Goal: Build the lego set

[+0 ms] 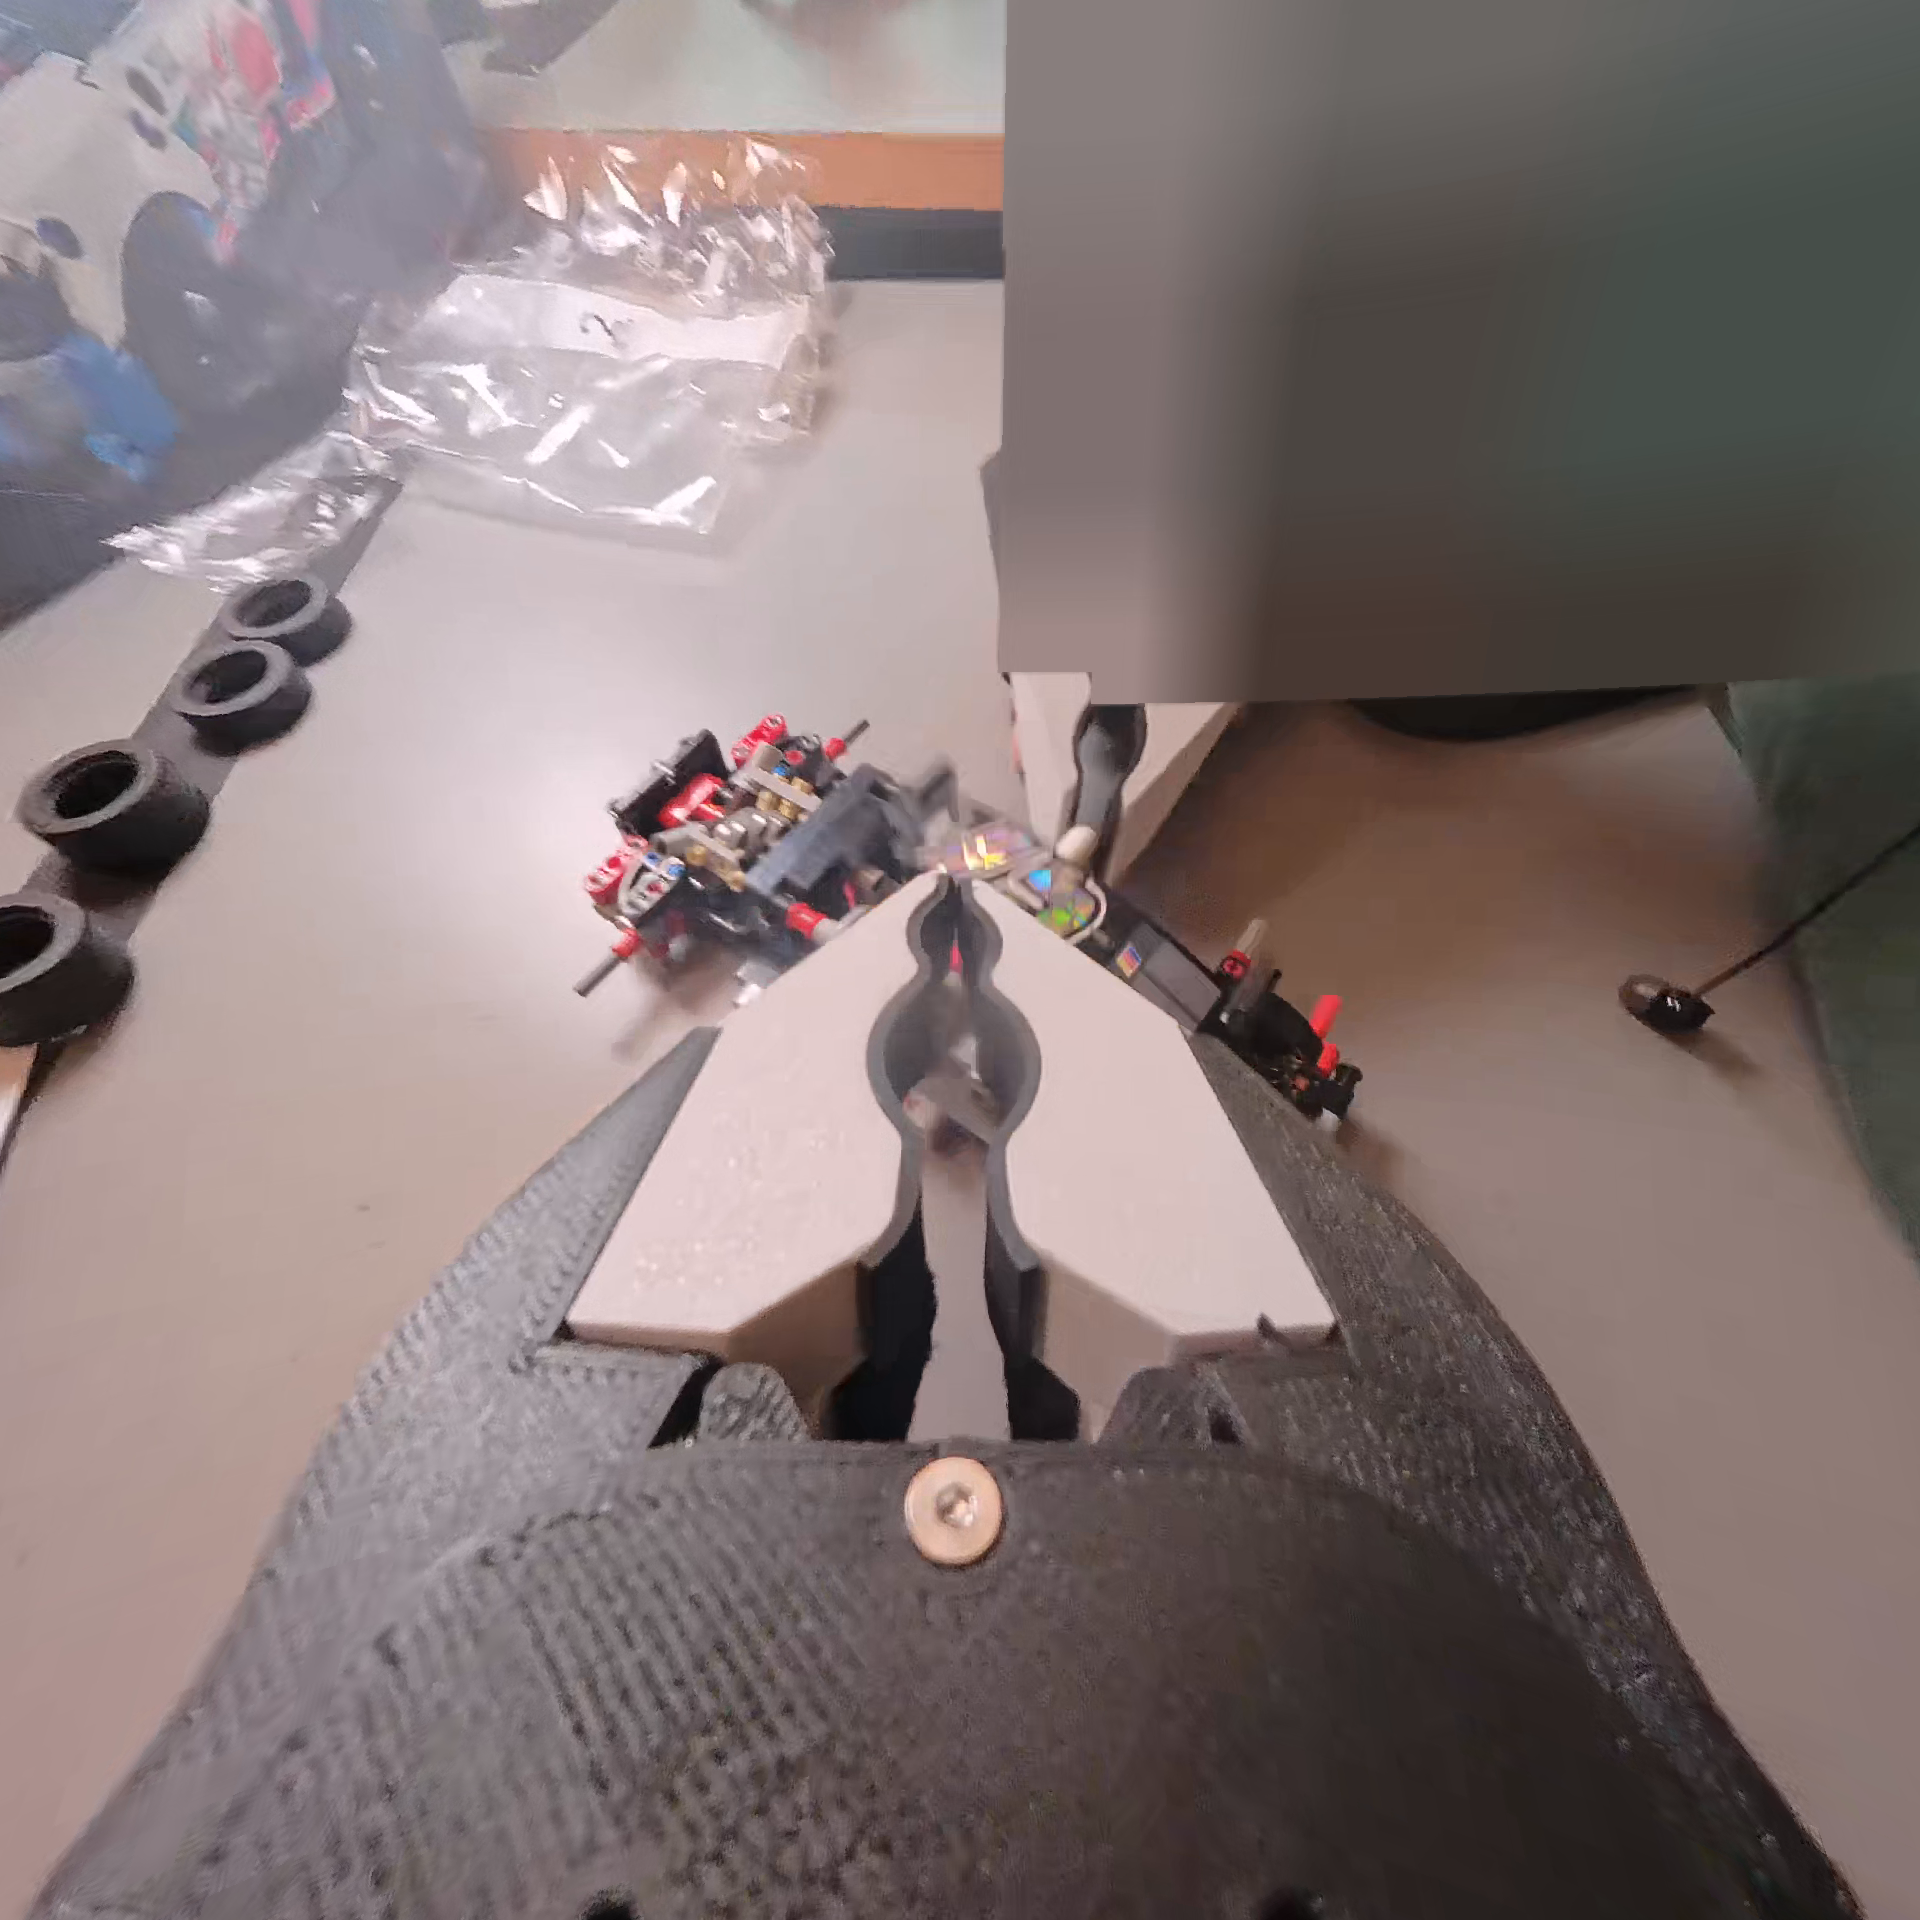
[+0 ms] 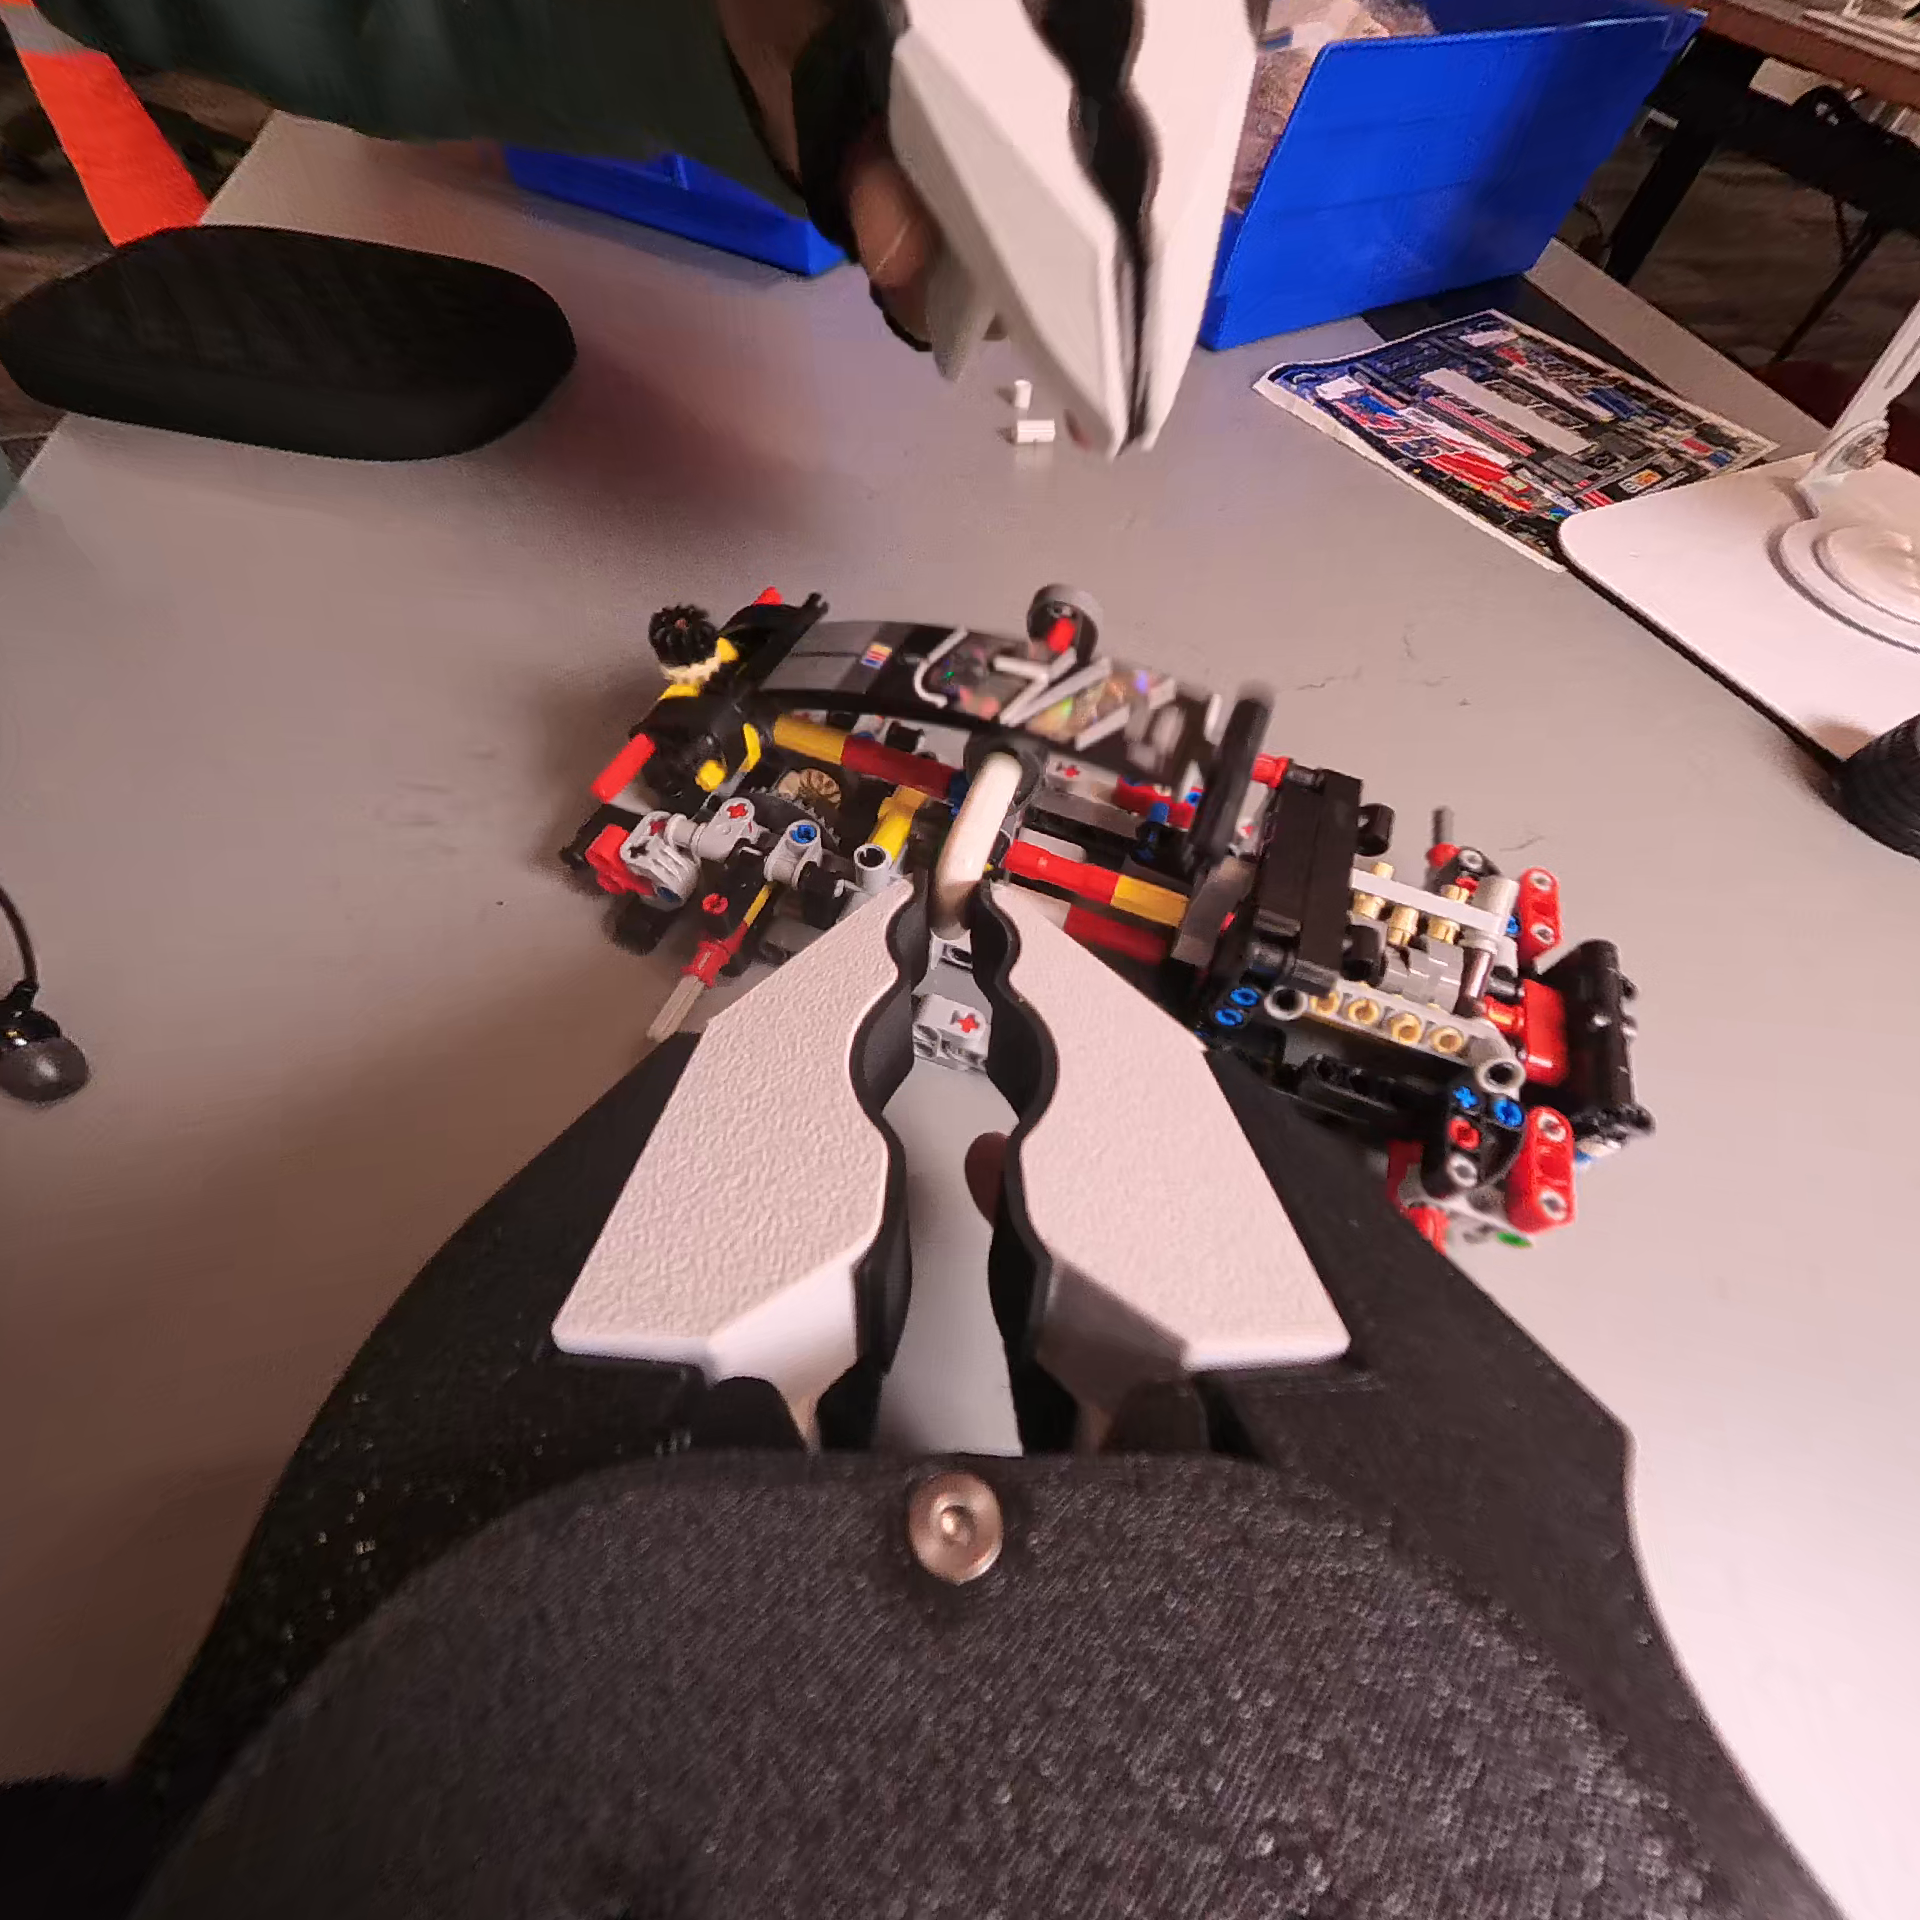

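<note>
A toy car chassis (image 2: 1299, 935) built of black, red, yellow and grey bricks lies on the grey table (image 2: 312, 727). A black panel with shiny foil stickers (image 2: 997, 681) arches over its far side. My right gripper (image 2: 954, 902) is shut on the near end of a white curved tube (image 2: 982, 821) whose far end sits in the chassis. My left gripper (image 1: 951, 883) is shut with nothing visible between its tips, just in front of the chassis (image 1: 748, 842) and the foil panel (image 1: 982, 852). In the right wrist view it (image 2: 1127, 421) hangs blurred above the table. The right gripper (image 1: 1086, 821) shows in the left wrist view too.
Several black tyres (image 1: 239, 686) line the left. Clear plastic bags (image 1: 582, 364) lie behind them. A blue bin (image 2: 1434, 156), a printed sheet (image 2: 1507, 416), a white stand base (image 2: 1766, 582), small white pieces (image 2: 1029, 416), a black pad (image 2: 281, 343) and an earbud (image 2: 42, 1065) surround the model. The gap from one gripper's tips to the other's is roughly 7 cm.
</note>
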Tool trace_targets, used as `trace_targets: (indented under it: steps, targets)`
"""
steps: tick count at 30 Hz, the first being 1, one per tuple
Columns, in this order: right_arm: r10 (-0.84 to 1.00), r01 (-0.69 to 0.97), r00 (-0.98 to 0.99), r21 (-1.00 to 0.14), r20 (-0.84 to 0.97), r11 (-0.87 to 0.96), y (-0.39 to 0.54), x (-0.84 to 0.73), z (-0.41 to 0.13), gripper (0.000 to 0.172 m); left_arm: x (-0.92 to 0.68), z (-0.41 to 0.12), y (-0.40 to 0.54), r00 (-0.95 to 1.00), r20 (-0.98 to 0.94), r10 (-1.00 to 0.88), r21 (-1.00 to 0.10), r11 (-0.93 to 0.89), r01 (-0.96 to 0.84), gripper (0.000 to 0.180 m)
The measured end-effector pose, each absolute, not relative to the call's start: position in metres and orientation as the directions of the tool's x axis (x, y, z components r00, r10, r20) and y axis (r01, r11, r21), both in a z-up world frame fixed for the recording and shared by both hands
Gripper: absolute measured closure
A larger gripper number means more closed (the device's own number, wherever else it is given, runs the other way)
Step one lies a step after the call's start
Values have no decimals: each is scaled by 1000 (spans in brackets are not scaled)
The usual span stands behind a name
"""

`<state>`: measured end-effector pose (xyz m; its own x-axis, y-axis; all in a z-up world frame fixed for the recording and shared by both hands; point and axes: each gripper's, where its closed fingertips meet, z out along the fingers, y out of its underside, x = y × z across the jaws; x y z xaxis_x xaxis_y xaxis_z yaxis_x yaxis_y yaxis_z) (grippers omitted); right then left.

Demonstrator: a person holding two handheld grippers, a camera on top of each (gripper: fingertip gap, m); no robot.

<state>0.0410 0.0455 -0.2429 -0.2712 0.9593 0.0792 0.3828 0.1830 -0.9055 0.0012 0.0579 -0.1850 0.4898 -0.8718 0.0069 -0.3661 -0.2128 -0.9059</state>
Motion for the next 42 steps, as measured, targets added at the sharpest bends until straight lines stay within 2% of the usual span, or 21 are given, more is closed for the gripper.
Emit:
trace_targets:
  steps: [2, 8, 11, 17, 23, 28, 36, 42]
  targets:
    - [960, 381, -270, -906, 79, 182, 46, 42, -242, 167, -6, -178, 62, 525, 25, -851, -923, -222, -316, 180]
    - [956, 376, -276, -903, 102, 205, 48, 44, -242, 166, -36, -200, 55, 631, 103, -769, -909, -330, -254, 157]
    - [958, 392, -270, -899, 92, 197, 51, 49, -243, 155, -39, -217, 42, 659, 142, -738, -897, -378, -230, 150]
    - [982, 418, -169, -896, 84, 149, 55, 67, -231, 143, -32, -236, 21, 673, 137, -727, -888, -391, -242, 150]
    - [998, 432, -33, -899, 60, 69, 54, 65, -222, 143, -20, -230, 39, 576, 74, -814, -913, -287, -288, 153]
    - [997, 433, 21, -900, 72, 55, 53, 55, -225, 148, -9, -223, 49, 464, 56, -884, -928, -218, -303, 164]
    - [998, 439, 10, -897, 64, 53, 55, 42, -232, 152, 0, -224, 50, 306, 56, -950, -928, -163, -336, 163]
    - [996, 427, -55, -901, 66, 83, 54, 39, -233, 167, 4, -229, 50, 183, 85, -980, -926, -145, -347, 161]
